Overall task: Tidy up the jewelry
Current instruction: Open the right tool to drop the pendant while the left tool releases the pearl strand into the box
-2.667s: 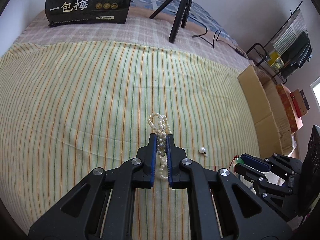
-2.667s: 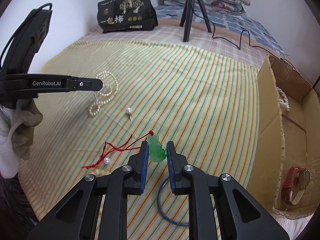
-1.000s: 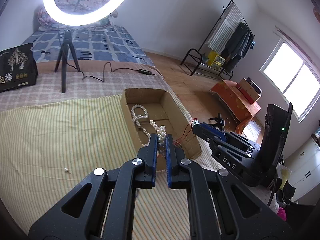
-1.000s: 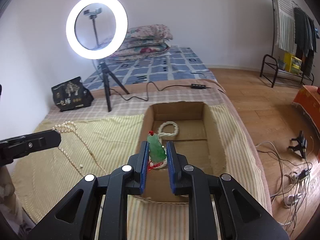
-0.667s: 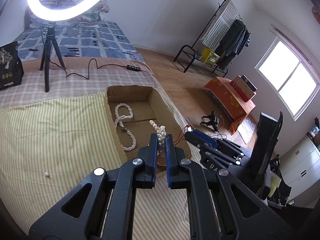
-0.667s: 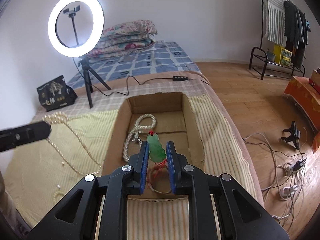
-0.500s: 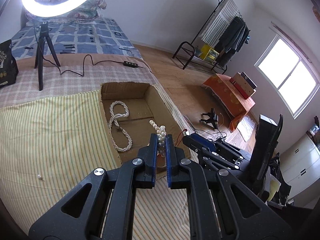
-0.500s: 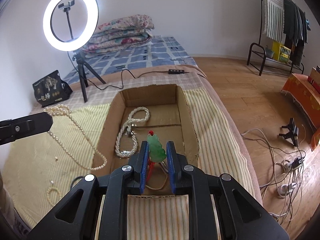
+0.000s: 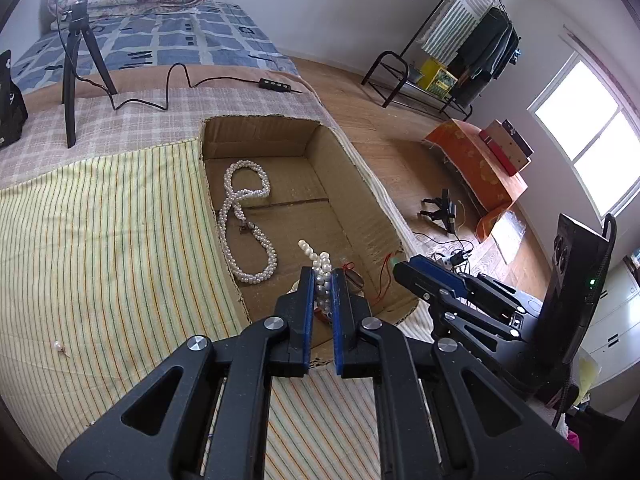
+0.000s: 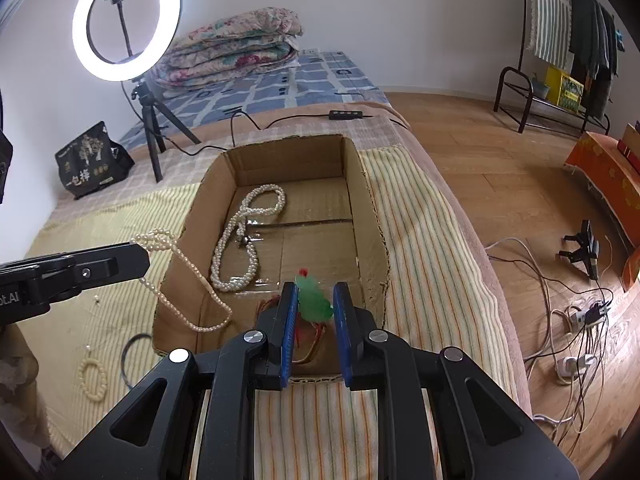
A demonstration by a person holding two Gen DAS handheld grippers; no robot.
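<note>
A: How do the left tongs stand?

B: The left gripper (image 9: 321, 280) is squeezed nearly closed on a pearl necklace (image 10: 182, 264). A bunch of beads sticks up between the blue pads, and the rest of the strand hangs in a loop over the near left wall of the cardboard box (image 10: 362, 184).

A: And the right one?

B: The right gripper (image 10: 314, 300) is partly spread, wider than the green pendant (image 10: 314, 300) between its fingers. The pendant touches the left pad; on the right I cannot tell whether it touches. Its red cord (image 10: 316, 334) trails down into the box.

A: How are the tools posed?

B: Both tilt down over the near end of the box, the left coming in from its left side.

A: What else is there?

B: A second pearl strand (image 9: 246, 220) lies coiled on the box floor. On the striped sheet (image 9: 100, 240) lie a loose pearl (image 9: 58, 346), a bead bracelet (image 10: 93, 376) and a dark ring (image 10: 134, 354).
</note>
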